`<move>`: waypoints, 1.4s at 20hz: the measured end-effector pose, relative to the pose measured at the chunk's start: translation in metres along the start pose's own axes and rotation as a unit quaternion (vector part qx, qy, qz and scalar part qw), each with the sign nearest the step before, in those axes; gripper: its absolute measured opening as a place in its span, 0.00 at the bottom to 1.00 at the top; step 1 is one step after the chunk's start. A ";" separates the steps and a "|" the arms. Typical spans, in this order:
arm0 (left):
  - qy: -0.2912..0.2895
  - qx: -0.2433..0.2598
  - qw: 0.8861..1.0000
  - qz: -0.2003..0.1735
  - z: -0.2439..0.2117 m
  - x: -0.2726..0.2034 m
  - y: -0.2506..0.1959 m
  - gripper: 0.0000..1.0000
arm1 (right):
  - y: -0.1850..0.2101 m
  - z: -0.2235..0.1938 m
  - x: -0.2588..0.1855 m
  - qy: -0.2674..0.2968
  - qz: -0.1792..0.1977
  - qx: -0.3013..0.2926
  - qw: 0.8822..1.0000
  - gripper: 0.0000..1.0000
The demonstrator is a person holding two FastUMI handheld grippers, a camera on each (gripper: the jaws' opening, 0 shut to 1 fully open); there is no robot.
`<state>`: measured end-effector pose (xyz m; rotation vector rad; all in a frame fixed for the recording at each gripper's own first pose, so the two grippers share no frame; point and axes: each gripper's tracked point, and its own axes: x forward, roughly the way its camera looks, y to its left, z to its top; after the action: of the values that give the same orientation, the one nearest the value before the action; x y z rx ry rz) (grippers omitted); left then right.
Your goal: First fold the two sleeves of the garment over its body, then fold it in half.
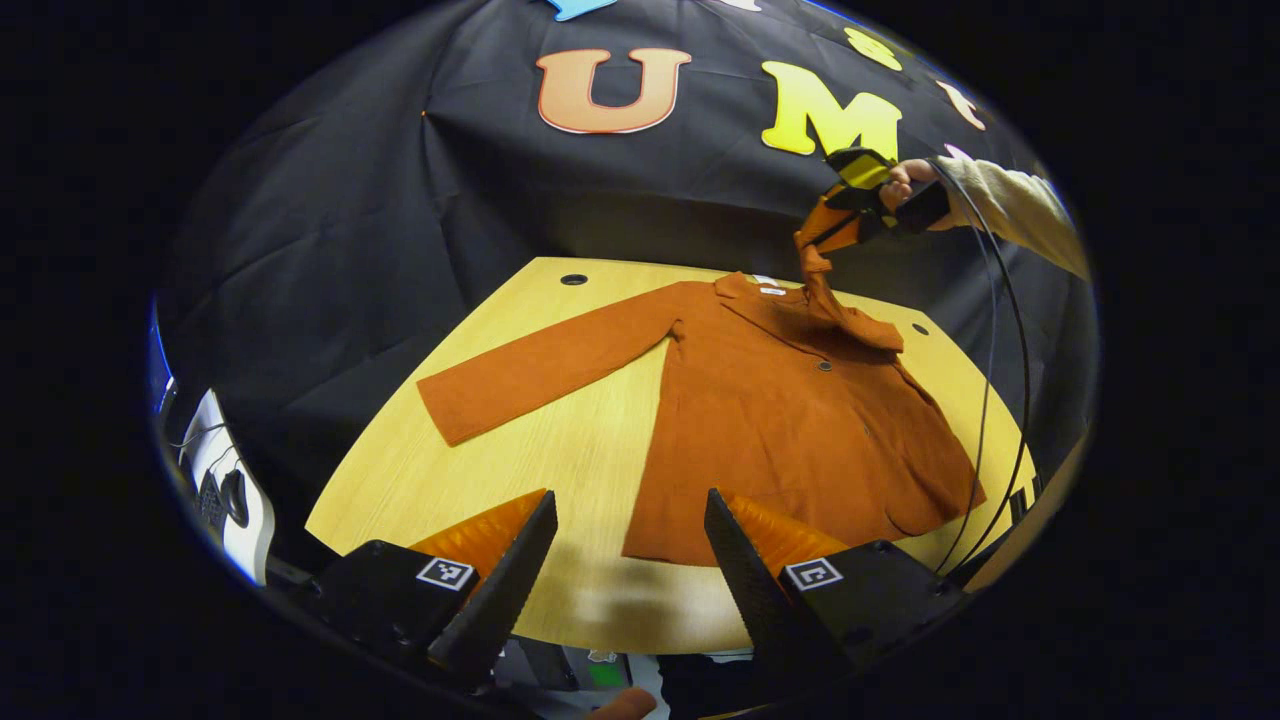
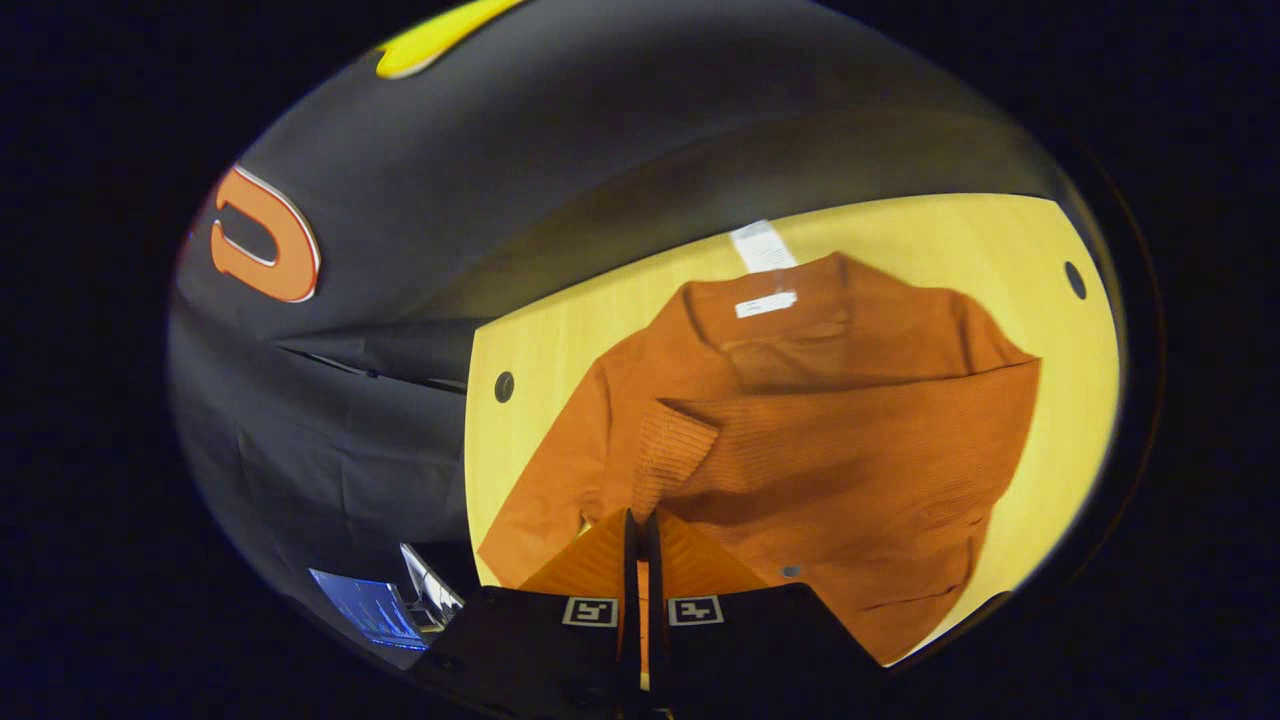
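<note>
One sleeve (image 1: 825, 260) is up off the table (image 1: 560, 450), pinched in my right gripper (image 2: 640, 560), fingers closed on the cuff. Garment (image 1: 790, 430) lies flat, front up; other sleeve (image 1: 545, 365) spread out to the side. Left gripper (image 1: 625, 560) wide open, holding nothing. Fabric looks soft, limp, prob. light; I'd grip at cuffs and hem corners.

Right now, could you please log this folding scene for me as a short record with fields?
garment: rust-orange shirt lying flat on the wooden table
left sleeve: spread out on the table, not yet folded
right sleeve: lifted above the body
right gripper: shut on the right sleeve's cuff
left gripper: open, near the table's front edge, holding nothing
half fold: not yet done
</note>
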<state>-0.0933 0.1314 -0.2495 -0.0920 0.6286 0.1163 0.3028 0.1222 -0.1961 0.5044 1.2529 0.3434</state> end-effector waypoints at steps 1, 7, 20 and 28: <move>0.000 -0.010 1.000 -0.004 -0.002 -0.002 0.001 0.96 | 0.008 -0.002 0.019 0.010 -0.003 -0.002 1.000 0.04; 0.007 -0.042 0.999 0.015 -0.010 -0.003 0.019 0.97 | 0.030 -0.012 0.097 0.035 -0.026 -0.026 0.999 0.04; 0.025 -0.058 0.995 0.079 -0.013 -0.002 0.037 0.97 | 0.044 -0.036 0.090 0.039 -0.006 -0.035 0.999 0.85; 0.080 -0.157 0.971 0.163 0.011 0.045 0.110 0.97 | 0.017 -0.101 0.030 0.061 0.002 -0.091 0.994 0.93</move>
<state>-0.0662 0.2457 -0.2725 -0.3069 0.7803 0.5310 0.2148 0.1697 -0.2343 0.3341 1.3253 0.4922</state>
